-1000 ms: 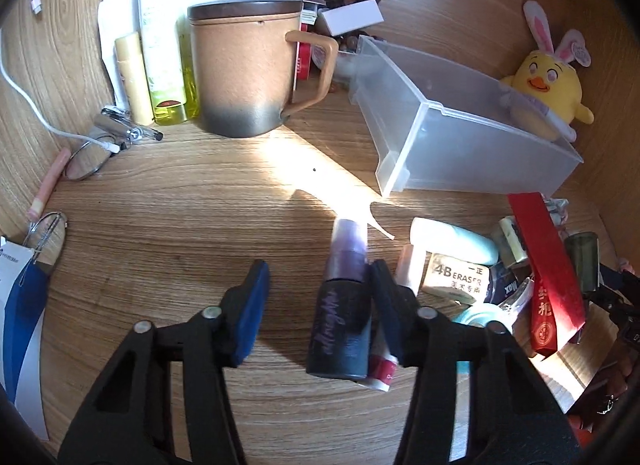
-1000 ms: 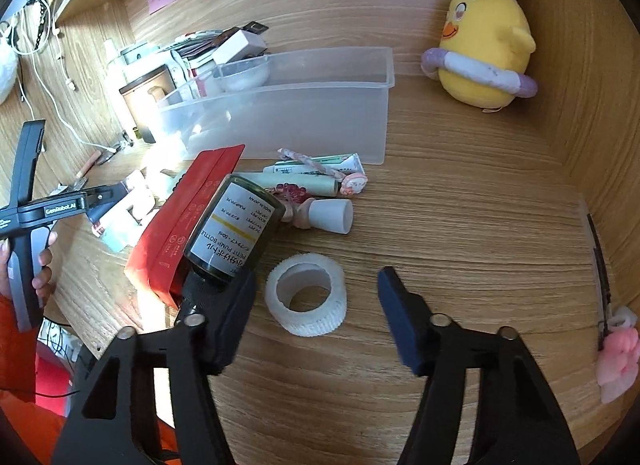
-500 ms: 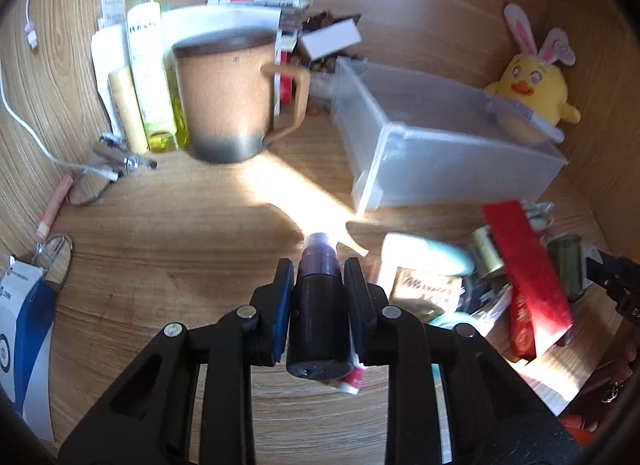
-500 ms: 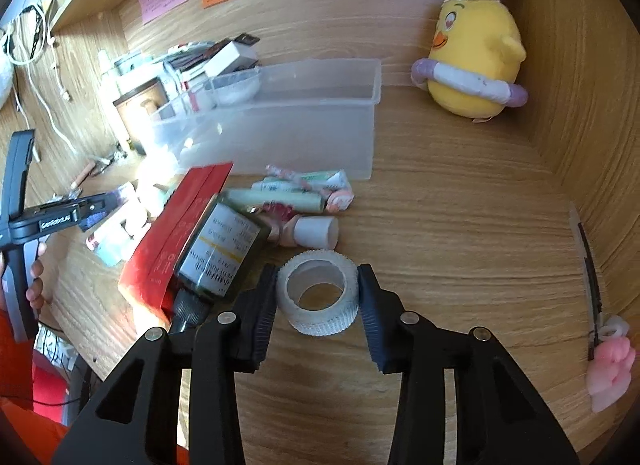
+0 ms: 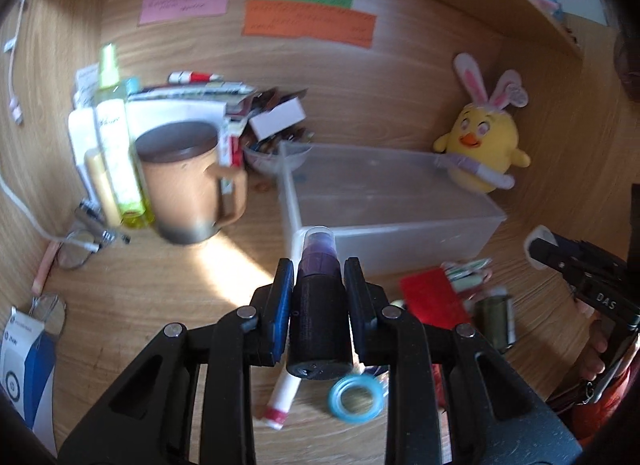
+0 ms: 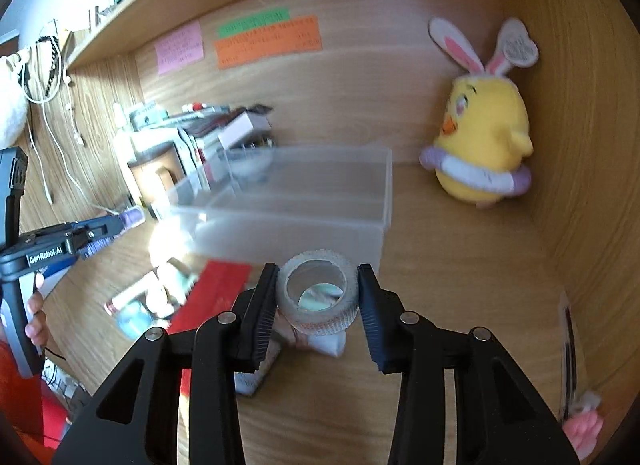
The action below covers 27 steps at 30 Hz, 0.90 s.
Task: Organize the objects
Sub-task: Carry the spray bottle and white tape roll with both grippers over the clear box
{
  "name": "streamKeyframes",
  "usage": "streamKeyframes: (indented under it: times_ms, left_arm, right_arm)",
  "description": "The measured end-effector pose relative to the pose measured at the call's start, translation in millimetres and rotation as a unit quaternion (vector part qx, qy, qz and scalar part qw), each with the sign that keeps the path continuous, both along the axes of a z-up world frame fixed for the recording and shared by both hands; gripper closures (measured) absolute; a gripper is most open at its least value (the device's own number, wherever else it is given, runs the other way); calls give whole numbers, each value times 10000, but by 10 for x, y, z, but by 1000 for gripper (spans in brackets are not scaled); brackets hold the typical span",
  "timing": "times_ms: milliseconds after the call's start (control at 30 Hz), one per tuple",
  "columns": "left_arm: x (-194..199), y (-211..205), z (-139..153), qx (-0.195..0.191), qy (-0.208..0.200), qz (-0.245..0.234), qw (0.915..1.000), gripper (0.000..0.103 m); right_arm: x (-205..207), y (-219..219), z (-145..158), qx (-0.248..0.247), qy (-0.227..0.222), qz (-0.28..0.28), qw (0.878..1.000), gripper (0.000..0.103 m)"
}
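Observation:
My left gripper (image 5: 318, 285) is shut on a dark spray bottle (image 5: 318, 305) with a purple cap, held above the desk and pointing at the clear plastic bin (image 5: 400, 237). My right gripper (image 6: 318, 285) is shut on a white roll of bandage tape (image 6: 318, 293), lifted off the desk in front of the same clear bin (image 6: 288, 233). In the left wrist view the right gripper (image 5: 538, 251) shows at the right edge, with the white roll at its tip. The left gripper (image 6: 120, 223) shows at the left of the right wrist view.
A brown mug (image 5: 188, 189), a yellow-green bottle (image 5: 116, 153) and stacked papers crowd the back left. A yellow chick plush (image 5: 482, 145) sits behind the bin. A red packet (image 5: 432, 297), blue tape ring (image 5: 354, 395), lip balm tube (image 5: 282, 393) and dark jar (image 5: 494, 317) lie on the desk.
Both grippers closed, the left on the spray bottle and the right on the white tape roll, then rose off the desk and tilted up toward the bin.

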State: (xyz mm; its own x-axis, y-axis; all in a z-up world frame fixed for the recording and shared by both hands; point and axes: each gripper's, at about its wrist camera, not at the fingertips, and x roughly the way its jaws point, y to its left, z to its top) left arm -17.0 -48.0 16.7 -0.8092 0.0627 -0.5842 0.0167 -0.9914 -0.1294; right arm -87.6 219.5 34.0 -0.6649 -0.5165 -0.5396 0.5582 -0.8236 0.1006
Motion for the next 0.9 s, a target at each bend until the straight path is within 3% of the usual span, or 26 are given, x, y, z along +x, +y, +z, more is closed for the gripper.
streamKeyframes:
  times_ms: [433,900]
  left_arm:
    - [-399,190,259,-70,344,-209,9992,78]
    - [-1013,189,196,17,-22,-187,9998,78]
  right_arm:
    - [-295,-344,364,46,396,364,9985,67]
    - [-853,-677,450,330,117,728,9967,67]
